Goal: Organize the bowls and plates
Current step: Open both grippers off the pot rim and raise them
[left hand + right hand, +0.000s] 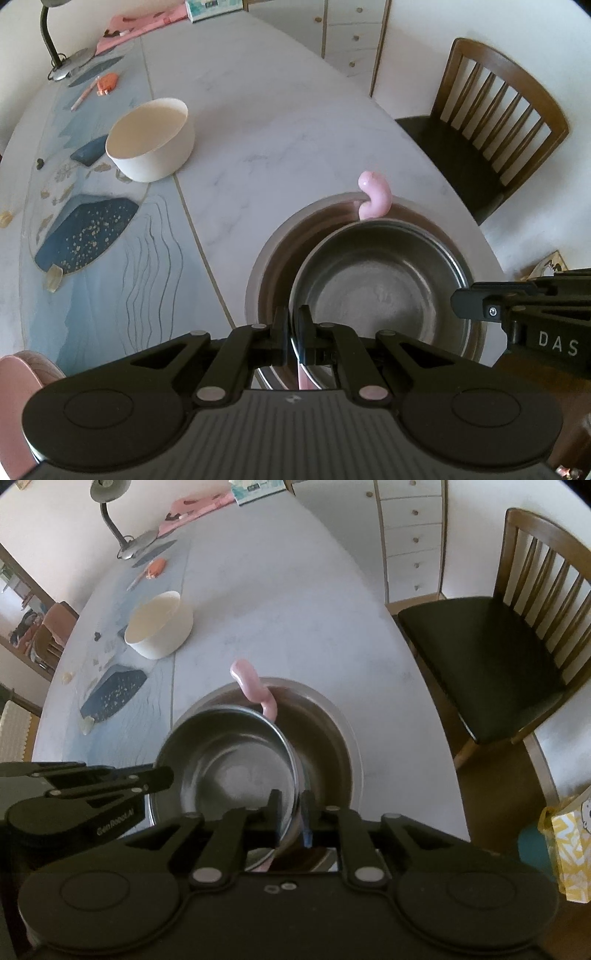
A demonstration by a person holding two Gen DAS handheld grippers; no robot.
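Both grippers on small steel bowl [380, 284] rim, inside big bowl [273, 258]: left gripper [293, 325] clamped, right gripper [290, 805] loosened, pads off.

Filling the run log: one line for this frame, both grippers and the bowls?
left gripper: shut on small steel bowl rim | right gripper: straddles rim, grip unclear | small bowl inside large steel bowl | cream bowl apart

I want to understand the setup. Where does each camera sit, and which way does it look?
Left wrist: on the left gripper, looking steeply down at the steel bowl; right gripper shows at right.
Right wrist: on the right gripper, looking steeply down at the bowl's opposite rim; left gripper shows at left.
Shared: steel bowl, white bowl, chair.
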